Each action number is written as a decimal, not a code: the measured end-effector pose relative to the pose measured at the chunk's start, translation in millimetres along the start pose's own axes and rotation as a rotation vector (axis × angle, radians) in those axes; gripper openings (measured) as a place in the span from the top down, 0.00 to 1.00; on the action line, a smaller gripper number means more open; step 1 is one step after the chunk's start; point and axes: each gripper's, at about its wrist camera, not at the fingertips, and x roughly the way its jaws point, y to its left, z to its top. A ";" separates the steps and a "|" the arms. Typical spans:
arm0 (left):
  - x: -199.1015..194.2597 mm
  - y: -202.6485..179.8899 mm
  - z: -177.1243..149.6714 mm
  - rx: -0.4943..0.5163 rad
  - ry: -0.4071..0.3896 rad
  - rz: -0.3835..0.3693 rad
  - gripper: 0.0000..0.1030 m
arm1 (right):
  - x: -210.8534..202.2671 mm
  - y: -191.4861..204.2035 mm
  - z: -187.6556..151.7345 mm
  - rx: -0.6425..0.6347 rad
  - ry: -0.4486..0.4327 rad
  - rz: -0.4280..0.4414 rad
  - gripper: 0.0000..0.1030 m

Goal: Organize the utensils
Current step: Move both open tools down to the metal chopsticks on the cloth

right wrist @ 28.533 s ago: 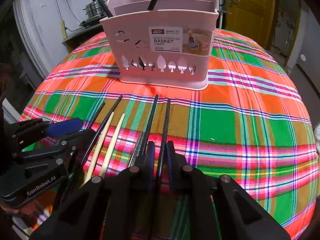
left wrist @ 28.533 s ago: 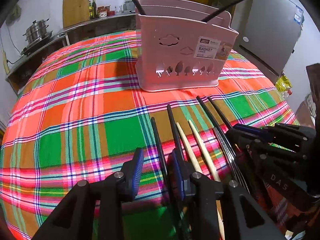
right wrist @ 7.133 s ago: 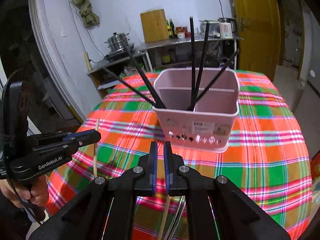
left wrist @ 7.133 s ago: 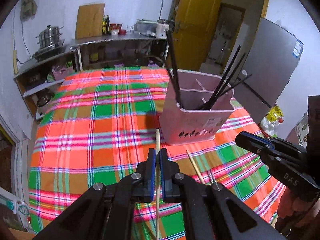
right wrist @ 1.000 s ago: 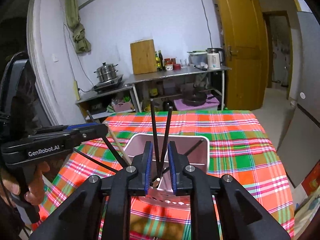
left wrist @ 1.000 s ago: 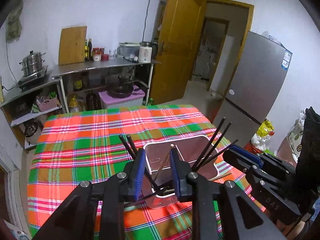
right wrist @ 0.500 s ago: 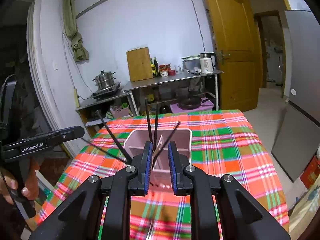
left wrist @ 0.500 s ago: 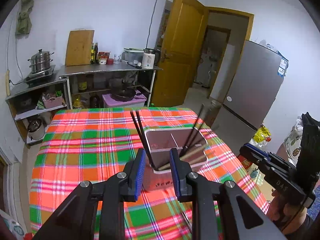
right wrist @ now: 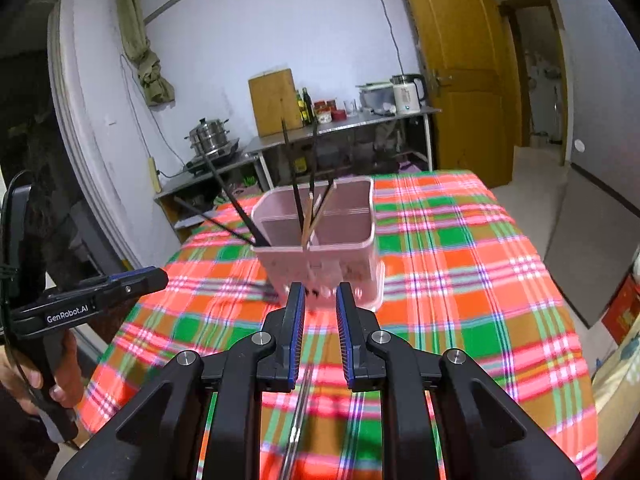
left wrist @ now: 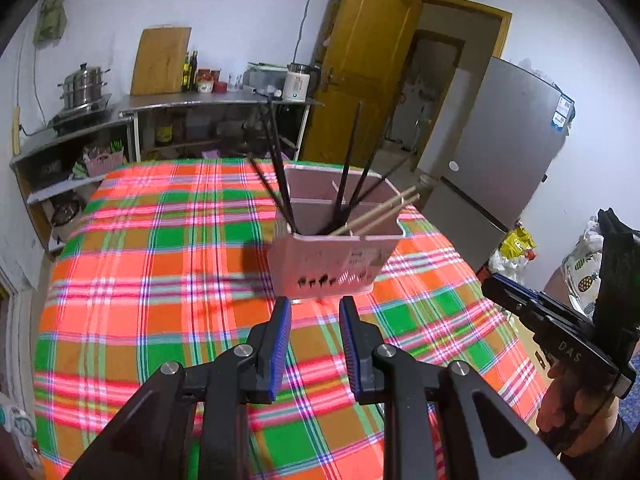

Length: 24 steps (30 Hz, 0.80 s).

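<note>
A pink chopstick basket stands on the plaid tablecloth. It holds several black chopsticks and two wooden ones that lean to the right. My left gripper is open and empty, above the table in front of the basket. My right gripper is open and empty, also in front of the basket. A thin metal pair of chopsticks lies on the cloth below the right gripper. The right gripper also shows in the left wrist view.
A steel counter with pots, a cutting board and a kettle stands behind the table. A yellow door and a grey fridge are at the back right.
Both grippers have pulled back and down from above the basket, which now sits farther ahead. Both are open and empty, as half a second ago.
</note>
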 end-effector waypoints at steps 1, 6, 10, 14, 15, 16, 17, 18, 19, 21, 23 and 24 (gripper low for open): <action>0.4 1.6 -3.3 -0.004 0.003 0.000 0.76 | -0.1 -1.7 -3.8 0.003 0.007 0.000 0.84; 3.7 9.3 -18.4 -0.019 0.023 0.001 0.76 | 5.7 -5.2 -22.5 0.007 0.051 -0.006 0.84; 9.6 16.0 -29.9 -0.038 0.046 0.005 0.76 | 11.1 -6.2 -34.8 0.003 0.087 -0.007 0.84; 16.1 19.3 -39.8 -0.049 0.070 0.010 0.76 | 19.4 -5.1 -46.7 -0.010 0.127 -0.006 0.84; 18.0 19.4 -42.3 -0.050 0.077 0.009 0.76 | 22.1 -4.7 -50.3 -0.013 0.137 -0.005 0.84; 19.8 19.4 -43.9 -0.051 0.083 0.007 0.76 | 24.2 -3.6 -51.9 -0.014 0.144 -0.004 0.84; 21.4 19.3 -45.7 -0.051 0.088 0.006 0.76 | 27.0 -2.4 -55.0 -0.015 0.154 -0.002 0.84; 23.7 19.0 -48.0 -0.050 0.095 0.003 0.76 | 31.0 -1.4 -58.6 -0.017 0.167 0.001 0.84; 24.6 18.6 -48.9 -0.050 0.100 0.001 0.76 | 33.4 -0.6 -60.7 -0.018 0.176 0.003 0.84; 28.6 18.3 -53.3 -0.054 0.113 -0.006 0.76 | 40.4 1.9 -66.8 -0.022 0.200 0.011 0.84; 32.2 18.2 -56.8 -0.058 0.122 -0.009 0.76 | 47.5 4.6 -72.8 -0.025 0.224 0.018 0.84; 34.2 18.4 -58.2 -0.059 0.127 -0.009 0.76 | 52.2 5.8 -76.4 -0.027 0.239 0.021 0.84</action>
